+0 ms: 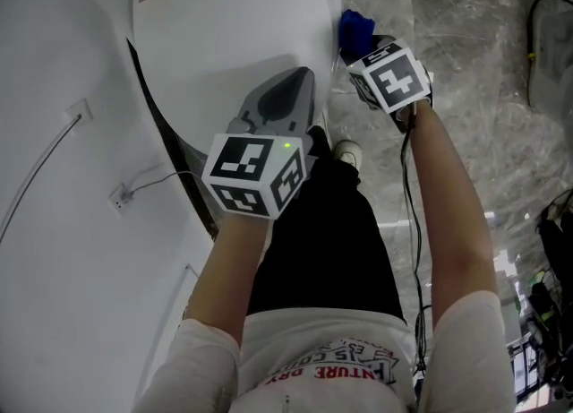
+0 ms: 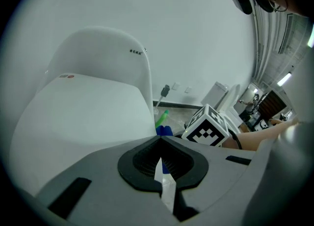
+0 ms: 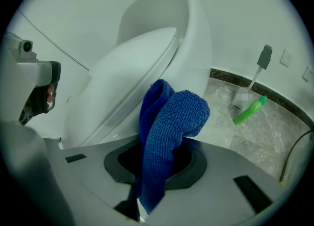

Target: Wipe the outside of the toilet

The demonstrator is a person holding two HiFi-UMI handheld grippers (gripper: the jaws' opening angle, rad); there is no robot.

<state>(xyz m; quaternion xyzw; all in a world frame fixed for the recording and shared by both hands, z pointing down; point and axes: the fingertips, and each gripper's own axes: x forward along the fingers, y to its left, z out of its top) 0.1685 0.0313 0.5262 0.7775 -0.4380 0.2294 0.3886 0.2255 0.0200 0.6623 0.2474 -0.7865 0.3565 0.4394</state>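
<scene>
Right gripper (image 3: 156,166) has its two jaws closed on one blue cloth (image 3: 169,127), which stands up out of the pads in a folded bunch and hangs a little below them. Cloth and gripper sit just beside the one white toilet (image 1: 233,35), at the outer side of its bowl; whether the cloth touches the porcelain cannot be told. The toilet's lid is down, and its tall rounded back rises behind it against the white wall (image 2: 206,34).

Over the lid's near edge hangs the left gripper (image 2: 159,144). Its jaws are drawn together, leaving only a thin slit, with nothing between them. Contact with the lid cannot be made out.

Each of the two grippers carries one marker cube, two in all: the left one (image 1: 253,174) shows a lit green dot, and the right one (image 1: 394,80) sits just behind the cloth.

Farther out, one green bottle (image 3: 250,110) lies on its side on the grey marbled floor (image 1: 483,26), near the wall. One black cable (image 3: 294,154) curves over the floor at the right.
</scene>
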